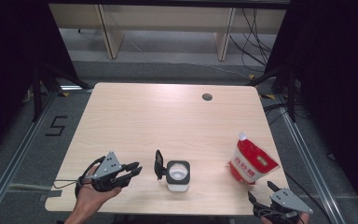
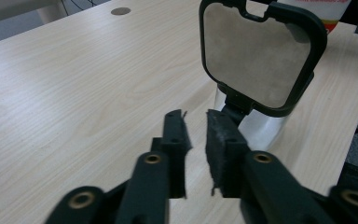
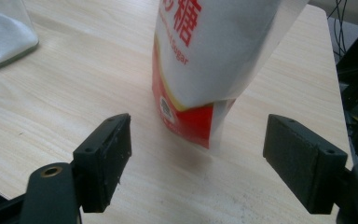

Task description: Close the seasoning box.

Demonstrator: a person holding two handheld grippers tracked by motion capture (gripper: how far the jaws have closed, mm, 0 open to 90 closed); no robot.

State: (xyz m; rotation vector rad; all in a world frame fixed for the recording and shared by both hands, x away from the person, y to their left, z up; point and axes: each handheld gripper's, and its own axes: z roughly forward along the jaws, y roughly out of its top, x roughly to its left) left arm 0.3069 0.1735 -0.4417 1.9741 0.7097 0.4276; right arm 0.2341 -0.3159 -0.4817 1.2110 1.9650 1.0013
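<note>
On the tabletop (image 1: 135,112), near the front edge:
Jar: we see one clear jar (image 1: 178,175) of white grains, standing upright at the middle, its black hinged lid (image 2: 261,51) flipped open and upright on the left side.
Pouch: one red-and-white sugar pouch (image 1: 251,163) stands to the right, well apart from the jar.
Handling: we judge the jar stiff, smooth and fairly heavy, best steadied by its walls; the pouch is soft and slippery, so we would take it by the body below the spout.
Left claw (image 1: 133,169): nearly closed, a narrow gap, nothing between the pads, just beside the lid hinge.
Right claw (image 3: 200,163): spread wide, empty, facing the pouch base.
Count: one jar, one pouch, two claws.
</note>
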